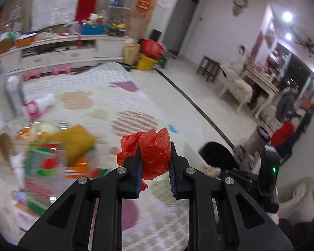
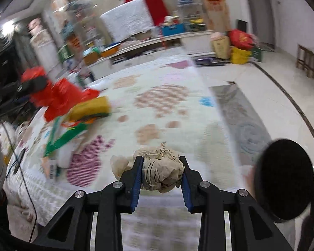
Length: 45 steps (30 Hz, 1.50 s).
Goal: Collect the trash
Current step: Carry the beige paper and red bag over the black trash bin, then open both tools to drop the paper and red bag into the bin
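My left gripper (image 1: 155, 152) is shut on a crumpled red plastic bag (image 1: 150, 152) and holds it above the patterned rug (image 1: 136, 104). My right gripper (image 2: 161, 163) is shut on a crumpled beige paper wad (image 2: 161, 171), also above the rug (image 2: 167, 108). A round black bin (image 2: 286, 179) stands at the right in the right wrist view, and shows in the left wrist view (image 1: 217, 154) just right of the left gripper. More trash lies on the rug to the left: a yellow packet (image 1: 77, 140), green and red wrappers (image 1: 44, 159) and a paper cup (image 1: 2, 148).
The left gripper with its red bag (image 2: 58, 98) shows at the left of the right wrist view. A low white cabinet (image 1: 62, 48) with clutter lines the far wall. Bags (image 1: 148, 54) stand at its right end. A stool (image 1: 209, 67), chairs and a table (image 1: 259, 81) stand on the tiled floor to the right.
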Tool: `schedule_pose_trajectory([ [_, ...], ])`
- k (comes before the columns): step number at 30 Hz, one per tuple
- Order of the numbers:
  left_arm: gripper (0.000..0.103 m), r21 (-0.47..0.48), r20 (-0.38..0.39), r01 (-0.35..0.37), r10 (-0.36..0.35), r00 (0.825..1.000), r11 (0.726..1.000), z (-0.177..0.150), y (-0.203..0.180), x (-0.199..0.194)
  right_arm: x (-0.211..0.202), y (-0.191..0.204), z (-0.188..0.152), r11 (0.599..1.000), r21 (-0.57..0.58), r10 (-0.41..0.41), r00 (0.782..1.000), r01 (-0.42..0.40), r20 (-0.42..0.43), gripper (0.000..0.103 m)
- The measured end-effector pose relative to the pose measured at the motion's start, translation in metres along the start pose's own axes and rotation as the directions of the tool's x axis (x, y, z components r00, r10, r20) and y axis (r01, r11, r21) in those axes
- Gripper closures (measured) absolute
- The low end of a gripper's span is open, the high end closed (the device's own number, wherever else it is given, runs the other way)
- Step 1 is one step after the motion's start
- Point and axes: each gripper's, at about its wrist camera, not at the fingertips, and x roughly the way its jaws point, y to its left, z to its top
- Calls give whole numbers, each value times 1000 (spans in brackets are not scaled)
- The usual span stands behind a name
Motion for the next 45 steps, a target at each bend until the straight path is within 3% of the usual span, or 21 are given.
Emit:
schedule_pose_trajectory([
  [7, 85, 55, -73, 117, -113, 991, 992, 1, -71, 55, -40, -93, -16, 973, 144, -191, 980, 183, 51, 71],
  [12, 85, 85, -164, 188, -173, 971, 978, 3, -124, 110, -52, -165, -33, 922, 276, -283, 959, 273, -2, 71],
  [18, 83, 75, -226, 228, -207, 952, 971, -5, -164, 172, -53, -217, -46, 875, 352, -333, 941, 332, -59, 71],
  [21, 80, 35, -251, 263, -246, 936, 964, -7, -173, 198, -52, -229, -46, 857, 380, -352, 934, 348, -61, 68],
  [24, 64, 3, -263, 283, -272, 926, 959, -11, -178, 215, -50, -238, -47, 847, 400, -356, 932, 349, -59, 66],
  [26, 48, -10, -268, 299, -290, 919, 954, -14, -182, 223, -50, -242, -48, 844, 410, -359, 932, 347, -49, 54],
  [27, 46, -15, -270, 309, -301, 915, 951, -16, -183, 226, -50, -241, -48, 843, 413, -358, 933, 344, -45, 46],
  [29, 44, -23, -271, 314, -308, 912, 949, -17, -183, 228, -47, -238, -47, 842, 417, -358, 933, 342, -42, 38],
  [33, 44, -33, -280, 307, -304, 911, 951, -19, -183, 230, -47, -239, -55, 837, 418, -363, 930, 354, -59, 38],
  [41, 44, -15, -257, 293, -287, 923, 956, -19, -179, 215, -40, -239, -68, 835, 428, -337, 936, 345, -97, 38],
  [45, 44, 7, -241, 276, -266, 933, 961, -18, -174, 203, -44, -234, -67, 839, 431, -333, 940, 333, -78, 38],
])
